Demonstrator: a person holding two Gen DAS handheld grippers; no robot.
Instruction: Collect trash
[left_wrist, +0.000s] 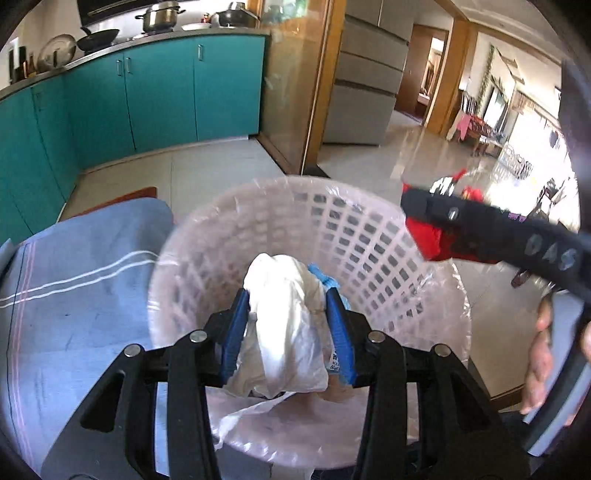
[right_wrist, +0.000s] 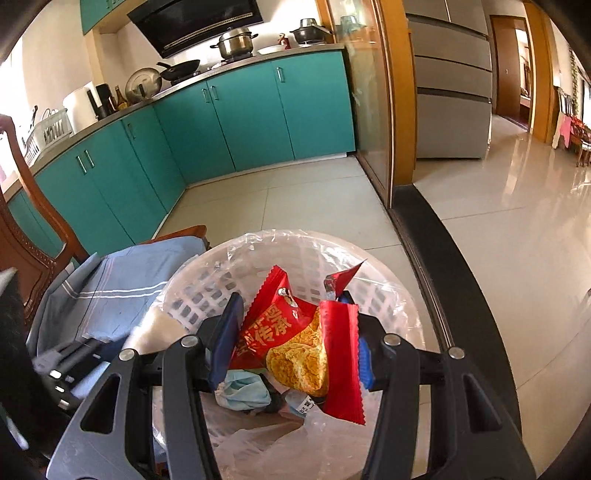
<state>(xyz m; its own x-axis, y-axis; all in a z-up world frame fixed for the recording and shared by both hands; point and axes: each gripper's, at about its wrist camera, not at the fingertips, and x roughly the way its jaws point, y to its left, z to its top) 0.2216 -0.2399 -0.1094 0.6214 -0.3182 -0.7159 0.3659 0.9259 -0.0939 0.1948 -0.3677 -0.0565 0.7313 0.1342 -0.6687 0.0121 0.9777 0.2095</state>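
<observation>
A pale lattice waste basket (right_wrist: 295, 258) lined with a clear plastic bag (left_wrist: 452, 291) stood on the tiled floor just beside a chair draped in blue-grey cloth (left_wrist: 81, 280). Inside it lay a crumpled light-blue mask (right_wrist: 245, 391) and loose clear plastic. The left gripper (left_wrist: 286, 325) hung over the basket's mouth, its blue pads pinching a wad of white plastic trash (left_wrist: 284, 332). The right gripper (right_wrist: 291, 339) was also above the basket, its jaws clamped on a red snack wrapper (right_wrist: 291, 332). Teal cabinets (right_wrist: 236, 122) lined the kitchen wall behind.
</observation>
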